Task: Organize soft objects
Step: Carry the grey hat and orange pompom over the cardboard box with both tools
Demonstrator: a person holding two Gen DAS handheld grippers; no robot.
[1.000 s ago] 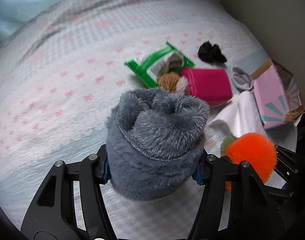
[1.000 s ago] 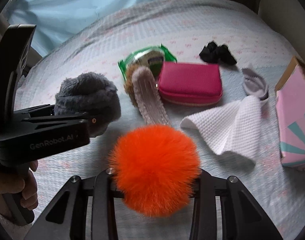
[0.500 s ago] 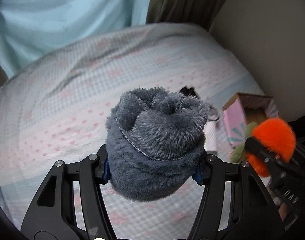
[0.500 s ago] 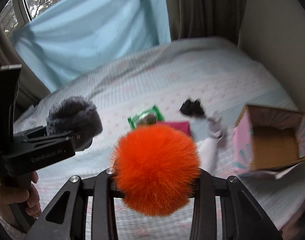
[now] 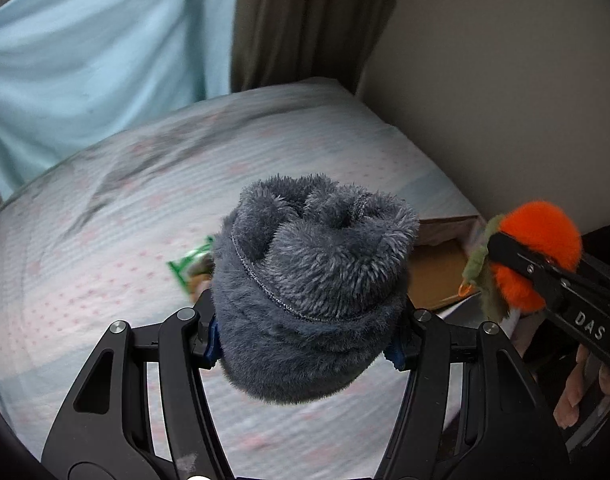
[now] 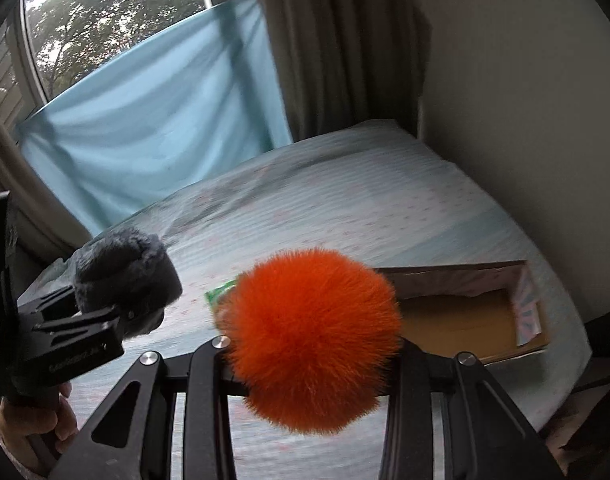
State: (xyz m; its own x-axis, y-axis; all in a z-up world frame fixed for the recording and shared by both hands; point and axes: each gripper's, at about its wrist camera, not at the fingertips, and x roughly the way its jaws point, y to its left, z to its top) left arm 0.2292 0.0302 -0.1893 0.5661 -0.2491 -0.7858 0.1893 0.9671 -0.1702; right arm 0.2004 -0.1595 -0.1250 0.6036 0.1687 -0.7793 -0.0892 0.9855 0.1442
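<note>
My left gripper (image 5: 305,344) is shut on a rolled grey fluffy sock (image 5: 313,280) and holds it up above the bed. The sock also shows in the right wrist view (image 6: 125,272). My right gripper (image 6: 313,364) is shut on an orange fluffy pompom (image 6: 311,336), which has a green felt part in the left wrist view (image 5: 537,248). An open cardboard box (image 6: 465,316) with a pink patterned outside lies on the bed below and right of the pompom. It also shows in the left wrist view (image 5: 437,276).
A green packet (image 5: 185,264) lies on the checked bedspread (image 5: 125,220), mostly hidden behind the sock. A blue curtain (image 6: 153,120) and a brown drape (image 6: 345,40) hang behind the bed. A wall (image 6: 525,100) runs along its right side.
Both grippers have risen and tilted up with their objects. The pink pouch, white cloth and black item have dropped out of sight. The open box is now seen from above.
</note>
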